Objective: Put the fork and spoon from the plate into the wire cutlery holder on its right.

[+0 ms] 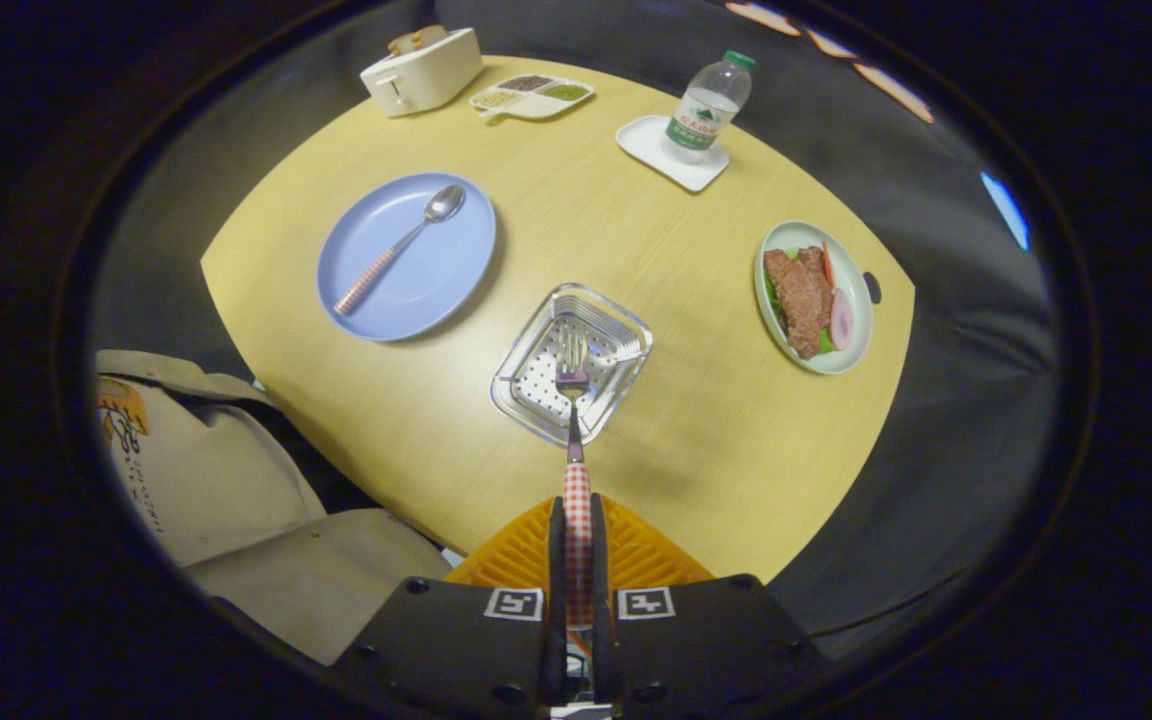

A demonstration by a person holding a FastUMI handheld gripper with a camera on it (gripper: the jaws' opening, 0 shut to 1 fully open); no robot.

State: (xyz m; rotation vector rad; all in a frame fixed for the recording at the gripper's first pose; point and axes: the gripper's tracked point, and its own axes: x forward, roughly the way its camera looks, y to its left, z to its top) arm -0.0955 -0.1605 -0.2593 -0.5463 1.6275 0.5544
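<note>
While gripped: the fork (573,420), by its checked handle.
Jaws: gripper (577,545) clenched on that handle.
Fork tines: over the wire cutlery holder (536,385).
Spoon (401,245): on the blue plate (436,285), left of the holder.
Tabletop (636,250): carries both.

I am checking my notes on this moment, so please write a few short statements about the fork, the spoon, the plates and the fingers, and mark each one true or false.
1. The gripper has its fingers closed on the fork by its checked handle. True.
2. The spoon is already in the cutlery holder. False: it lies on the blue plate.
3. The fork's tines are above the cutlery holder, just ahead of the fingers. True.
4. The water bottle lies on its side on the blue plate. False: it stands upright on a small white tray.
5. The plate with meat lies to the right of the cutlery holder. True.
</note>
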